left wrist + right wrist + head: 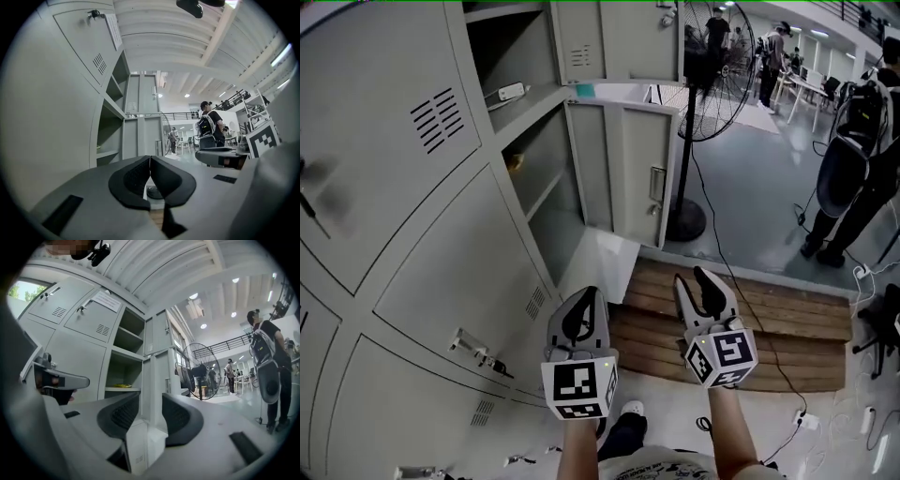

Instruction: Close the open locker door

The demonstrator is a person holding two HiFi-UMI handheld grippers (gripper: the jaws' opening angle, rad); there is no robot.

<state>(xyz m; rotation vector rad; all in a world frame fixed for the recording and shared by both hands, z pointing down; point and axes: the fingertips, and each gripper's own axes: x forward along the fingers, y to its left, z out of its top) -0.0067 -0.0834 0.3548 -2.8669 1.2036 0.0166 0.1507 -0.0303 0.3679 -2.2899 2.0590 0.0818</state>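
Left gripper (588, 294): jaws pressed together, nothing held; level, close to the front of the lockers (412, 216).
Right gripper (692, 277): jaws apart, pads bare, nothing between them; level, above the near-left part of the pallet (769, 323).
Door (623, 169): swung wide open at the lockers' right end, past the pallet's far edge; well apart from both grippers.
Compartment (539, 178): open, with a small yellow item (516, 161) on its shelf.
Fan (717, 66): just beside the door's free edge.

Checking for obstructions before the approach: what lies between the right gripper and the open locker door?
In the head view, only wooden planks and a strip of floor separate the right gripper from the open locker door; nothing blocks it.
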